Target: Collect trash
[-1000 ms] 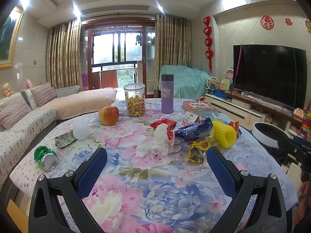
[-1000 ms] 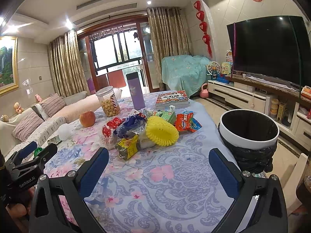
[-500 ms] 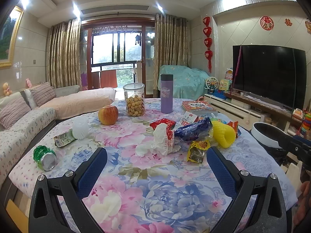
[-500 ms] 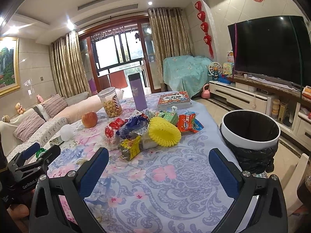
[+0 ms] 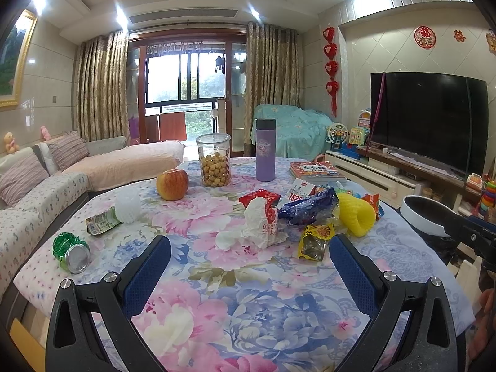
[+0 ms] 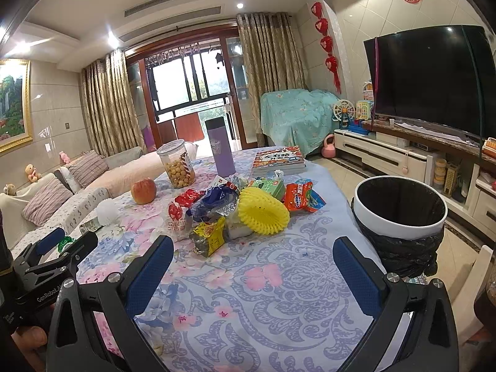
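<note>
The fingers (image 5: 155, 266) of the left gripper (image 5: 249, 266) stand wide apart with nothing between them, and they hang above the flowered cloth of the desk (image 5: 248, 310). The right gripper (image 6: 252, 266) is the same: its fingers (image 6: 356, 272) are spread and empty over the near part of the desk.

The trash lies beyond both grippers. In the middle is a pile: a crumpled white wrapper (image 5: 260, 226), a blue foil bag (image 5: 307, 207), a yellow snack packet (image 5: 316, 238), a yellow foam net (image 6: 263, 214) and an orange-red packet (image 6: 302, 197), all touching or just beside one another. On the left side, apart from the pile, lie a green can (image 5: 69, 252), a flattened green-white packet (image 5: 100, 221) and a white foam net (image 5: 127, 200).

The bin (image 6: 400, 210), lined with a black bag, stands off the right edge of the desk, so I think the right gripper is placed well to carry things to it, and the left one suits the can side.

The apple (image 5: 172, 184), the jar (image 5: 214, 162), the purple bottle (image 5: 265, 150) and the books (image 6: 279, 159) stand at the far part and seem not trash. The near cloth is free, which gives room to come in low. The can lies near the left edge and could roll off.
</note>
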Demonstrator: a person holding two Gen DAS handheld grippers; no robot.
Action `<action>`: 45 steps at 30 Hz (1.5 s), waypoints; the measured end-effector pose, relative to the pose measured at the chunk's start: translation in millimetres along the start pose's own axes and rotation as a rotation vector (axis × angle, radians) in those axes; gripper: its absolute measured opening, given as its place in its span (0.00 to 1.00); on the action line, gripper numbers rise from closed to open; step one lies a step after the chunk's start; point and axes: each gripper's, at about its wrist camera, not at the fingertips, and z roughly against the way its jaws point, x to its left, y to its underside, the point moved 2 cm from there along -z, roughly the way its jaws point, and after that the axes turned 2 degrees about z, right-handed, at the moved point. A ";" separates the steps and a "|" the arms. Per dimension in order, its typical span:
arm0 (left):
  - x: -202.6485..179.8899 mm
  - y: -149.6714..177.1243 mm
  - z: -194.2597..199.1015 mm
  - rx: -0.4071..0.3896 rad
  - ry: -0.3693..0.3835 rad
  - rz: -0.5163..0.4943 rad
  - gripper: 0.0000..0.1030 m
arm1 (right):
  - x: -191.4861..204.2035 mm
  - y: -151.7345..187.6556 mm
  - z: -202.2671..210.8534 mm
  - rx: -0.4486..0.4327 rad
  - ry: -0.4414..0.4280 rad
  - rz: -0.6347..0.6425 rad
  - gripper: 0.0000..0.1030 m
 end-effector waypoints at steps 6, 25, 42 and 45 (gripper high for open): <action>1.6 1.8 -3.6 0.008 0.003 0.002 1.00 | 1.0 -0.1 -1.3 0.004 -0.006 -0.003 1.00; -4.1 6.4 -78.8 0.169 0.040 -0.032 0.92 | -16.6 -3.8 -64.0 0.108 -0.023 -0.007 0.97; -36.2 0.2 -192.5 0.379 0.147 -0.074 0.69 | -48.0 -8.0 -169.6 0.309 -0.086 -0.012 0.60; -40.5 0.3 -203.5 0.405 0.155 -0.083 0.62 | -50.2 -10.2 -181.5 0.325 -0.095 0.002 0.59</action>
